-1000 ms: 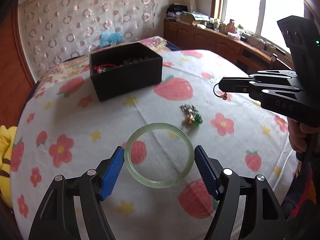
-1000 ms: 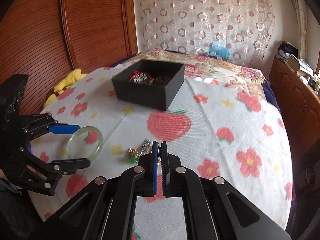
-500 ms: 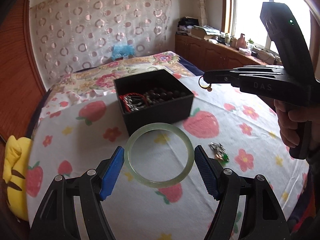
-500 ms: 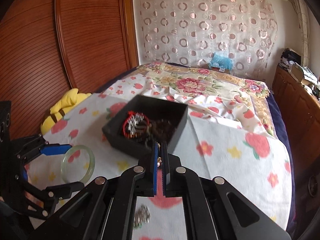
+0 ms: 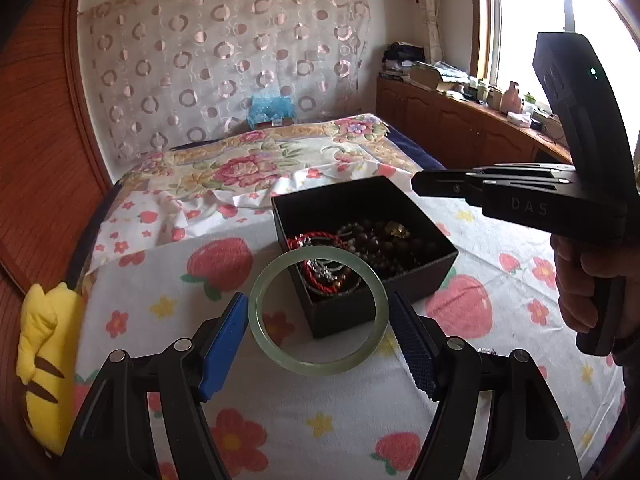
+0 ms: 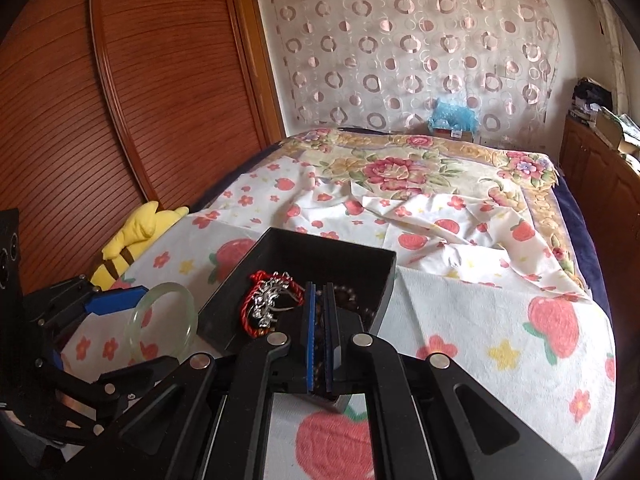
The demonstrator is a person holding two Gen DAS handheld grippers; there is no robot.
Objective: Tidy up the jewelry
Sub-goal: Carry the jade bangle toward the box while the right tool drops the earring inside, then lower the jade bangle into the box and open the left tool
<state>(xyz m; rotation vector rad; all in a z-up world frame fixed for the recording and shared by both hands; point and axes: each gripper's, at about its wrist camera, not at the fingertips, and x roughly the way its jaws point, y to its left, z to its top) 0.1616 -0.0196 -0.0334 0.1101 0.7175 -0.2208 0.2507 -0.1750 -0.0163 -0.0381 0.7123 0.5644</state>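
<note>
left gripper (image 5: 318,334): blue pads spread wide, pinching the pale green bangle (image 5: 318,310) by its outer edges, one pad each side

bangle: sits flat between the fingers, up off the bedsheet (image 5: 168,280), and its far edge overlaps the near corner of the black box (image 5: 400,292) in the left wrist view

right gripper (image 6: 319,308): pads nearly together with just a thin slit between them; can't tell if anything tiny is in there, it looks like just dark beads behind the gap

black box: right under and ahead of the right fingertips, just beyond the left ones

in the box: red cord bracelet (image 6: 250,308) with silver charms to the left of the right fingers, dark bead string (image 5: 380,240) on the other side

yellow plush (image 6: 132,236): way off left of both grippers, at the bed edge
</note>
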